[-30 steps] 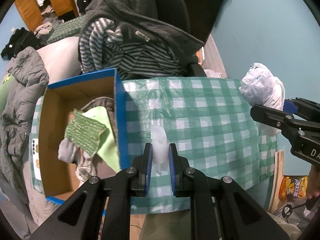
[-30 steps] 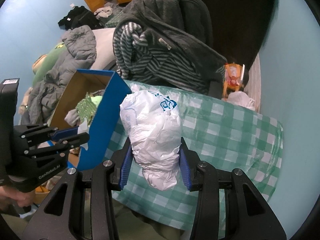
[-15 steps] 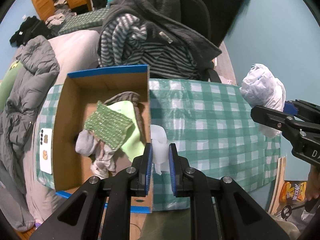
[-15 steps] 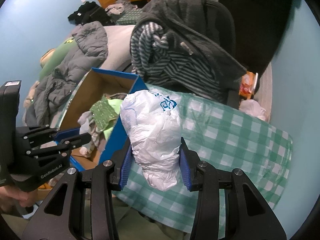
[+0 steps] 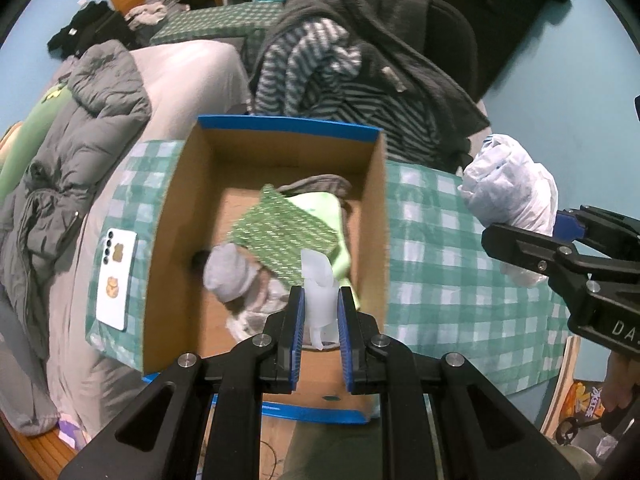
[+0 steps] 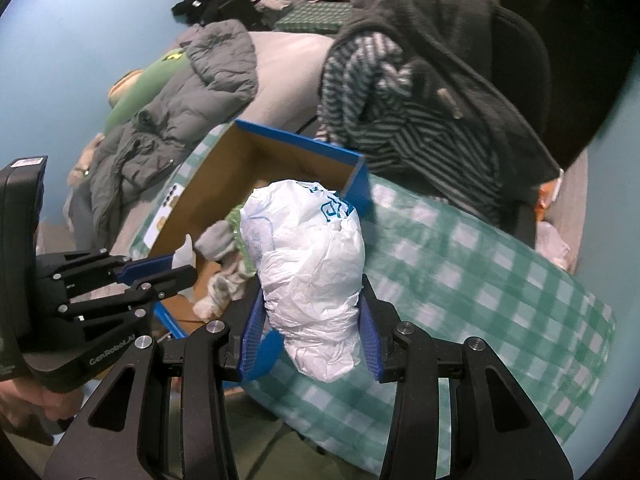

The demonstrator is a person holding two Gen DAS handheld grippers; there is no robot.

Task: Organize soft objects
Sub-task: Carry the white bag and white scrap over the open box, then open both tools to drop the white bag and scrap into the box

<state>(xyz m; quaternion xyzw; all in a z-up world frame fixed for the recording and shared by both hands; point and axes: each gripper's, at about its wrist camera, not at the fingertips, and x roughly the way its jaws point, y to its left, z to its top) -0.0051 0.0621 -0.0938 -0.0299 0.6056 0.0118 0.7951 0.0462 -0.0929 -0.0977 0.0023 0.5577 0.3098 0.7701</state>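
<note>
My left gripper [image 5: 319,304] is shut on a small white crumpled piece [image 5: 318,280] and hangs over the near end of an open cardboard box [image 5: 280,148] with blue edges. Inside the box lie a green patterned cloth [image 5: 280,232], a pale green cloth [image 5: 326,208] and a grey sock [image 5: 228,276]. My right gripper [image 6: 312,320] is shut on a bulky white plastic bag [image 6: 308,264] with blue print, held above the checked tablecloth [image 6: 480,280] just right of the box [image 6: 280,152]. That bag [image 5: 508,196] shows at the right of the left wrist view.
A white phone [image 5: 116,276] lies on the cloth left of the box. A chair draped with a striped garment [image 5: 320,68] and a dark fleece [image 5: 380,12] stands behind the table. A grey puffer jacket [image 5: 60,148] lies on the bed at left. Blue wall [image 5: 560,80] at right.
Both grippers have travelled left with their loads. The left one now hangs over the box instead of the tablecloth, and the right one has come close to the box's right wall.
</note>
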